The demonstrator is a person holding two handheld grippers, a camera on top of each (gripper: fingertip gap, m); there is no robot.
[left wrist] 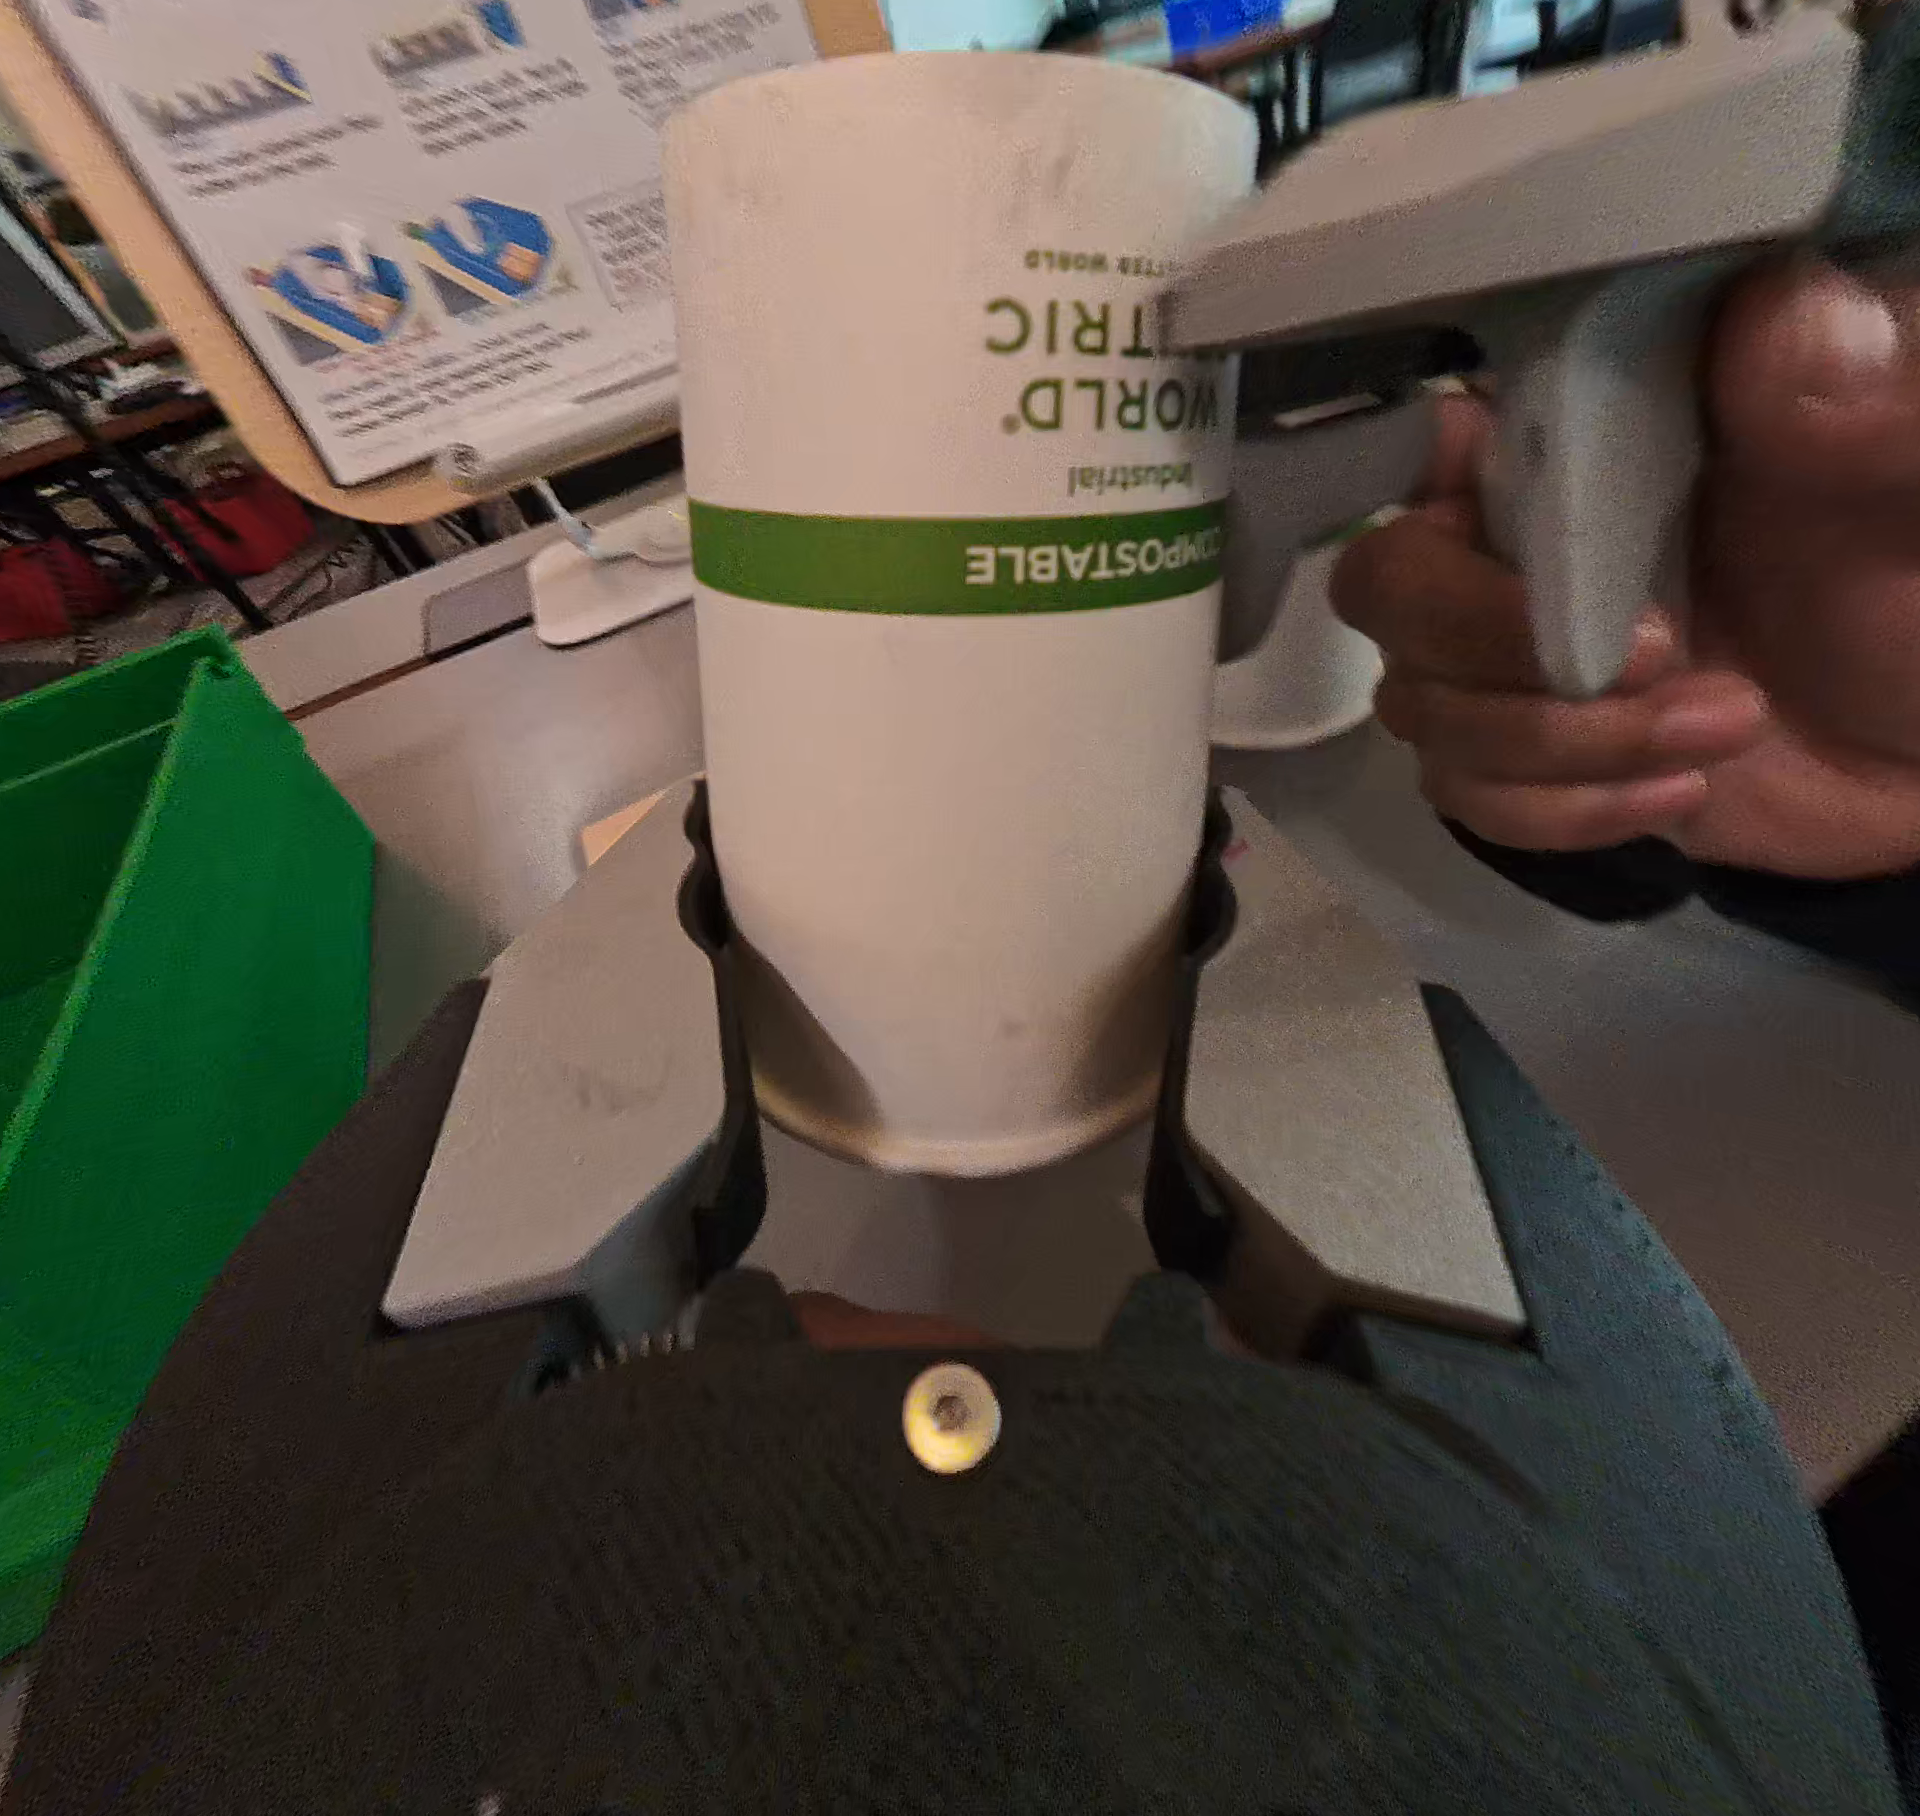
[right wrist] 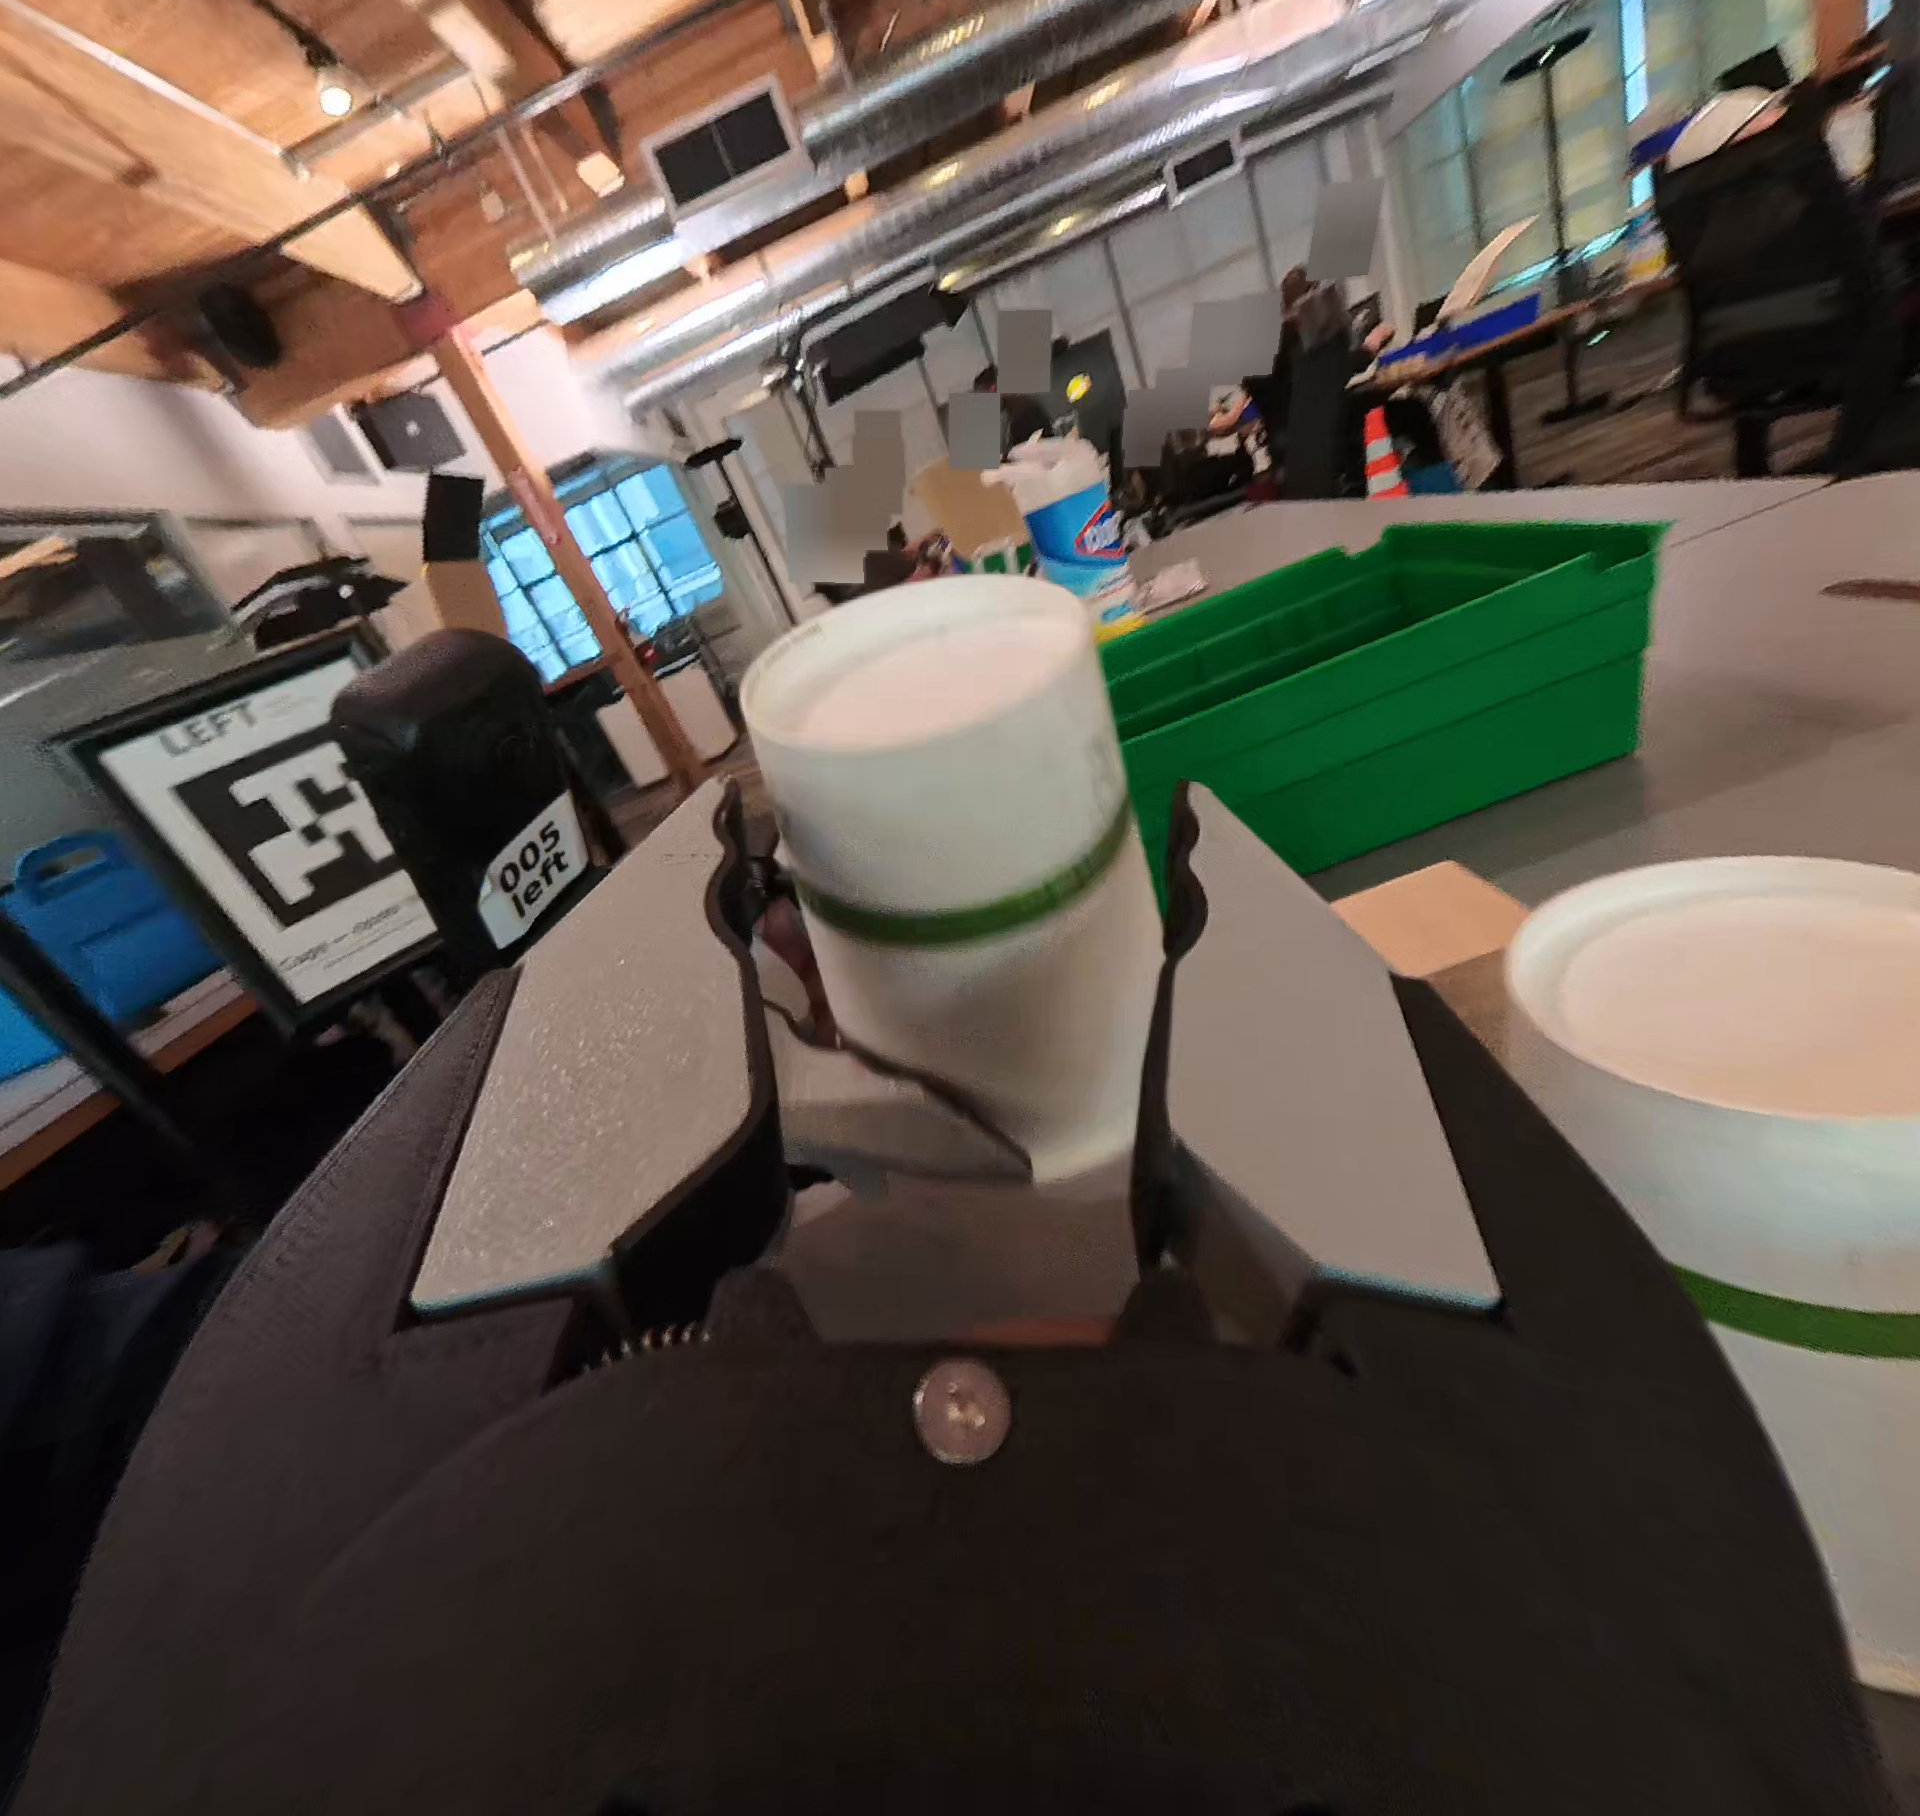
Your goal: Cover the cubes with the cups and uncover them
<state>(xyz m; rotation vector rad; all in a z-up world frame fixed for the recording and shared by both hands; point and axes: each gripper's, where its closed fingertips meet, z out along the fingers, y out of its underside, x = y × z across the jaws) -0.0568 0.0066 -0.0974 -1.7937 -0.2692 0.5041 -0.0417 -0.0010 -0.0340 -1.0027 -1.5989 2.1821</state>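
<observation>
left gripper has an upside-down white cup with a green band between its fingers; both dark pads sit against the cup's lower wall near the rim, so it reads as clamped on the cup. cup's rim looks lifted off the grey table, closed bottom up. no cube seen in this view.

right gripper is opened wide. that cup appears between its fingers, but from this angle i can't tell whether it lies farther off; left fingertip shows a clear gap, right one sits beside the wall without visibly pressing. the left gripper's finger is visible low down against the cup. so right is not grasping it.

second inverted white cup stands on the table at the right gripper's right, apart from its fingers. green bin sits beyond on the table. person's hand on the right gripper's handle shows in the left view.
</observation>
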